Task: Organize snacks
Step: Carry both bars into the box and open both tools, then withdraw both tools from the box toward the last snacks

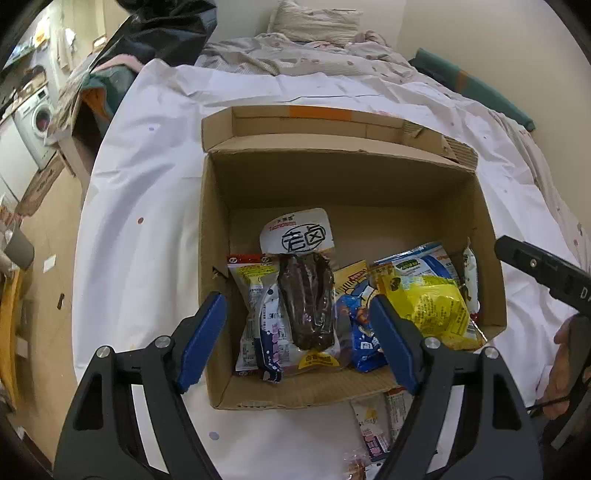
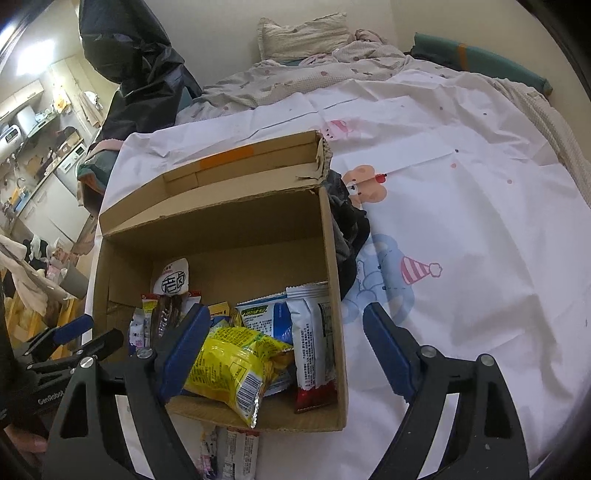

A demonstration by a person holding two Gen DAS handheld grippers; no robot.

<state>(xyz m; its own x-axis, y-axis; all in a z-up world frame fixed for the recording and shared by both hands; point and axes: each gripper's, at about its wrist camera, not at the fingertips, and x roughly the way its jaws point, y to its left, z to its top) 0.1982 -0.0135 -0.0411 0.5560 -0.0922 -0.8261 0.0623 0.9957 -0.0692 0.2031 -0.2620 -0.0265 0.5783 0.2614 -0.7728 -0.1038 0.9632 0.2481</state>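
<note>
An open cardboard box (image 1: pixel 332 177) (image 2: pixel 221 258) sits on the bed and holds several snack packets. My left gripper (image 1: pixel 297 301) hangs open above its near left part, nothing pinched; a dark brown vacuum-packed snack (image 1: pixel 306 302) lies in the box below the gap. A yellow bag (image 1: pixel 432 302) (image 2: pixel 236 365) leans at the near right, next to a blue packet (image 1: pixel 360 332) and a white packet with a red end (image 2: pixel 314 343). My right gripper (image 2: pixel 287 309) is open, its fingers either side of the box's right wall. Loose packets (image 1: pixel 373 424) (image 2: pixel 229 454) lie on the sheet before the box.
The box rests on a white cartoon-print sheet (image 2: pixel 461 240). A dark cloth (image 2: pixel 351 229) lies against the box's right side. A crumpled quilt (image 1: pixel 314 55) and a pillow (image 2: pixel 303 33) are at the far end. A black jacket (image 2: pixel 140 66) hangs left; a washing machine (image 1: pixel 37 122) stands beyond.
</note>
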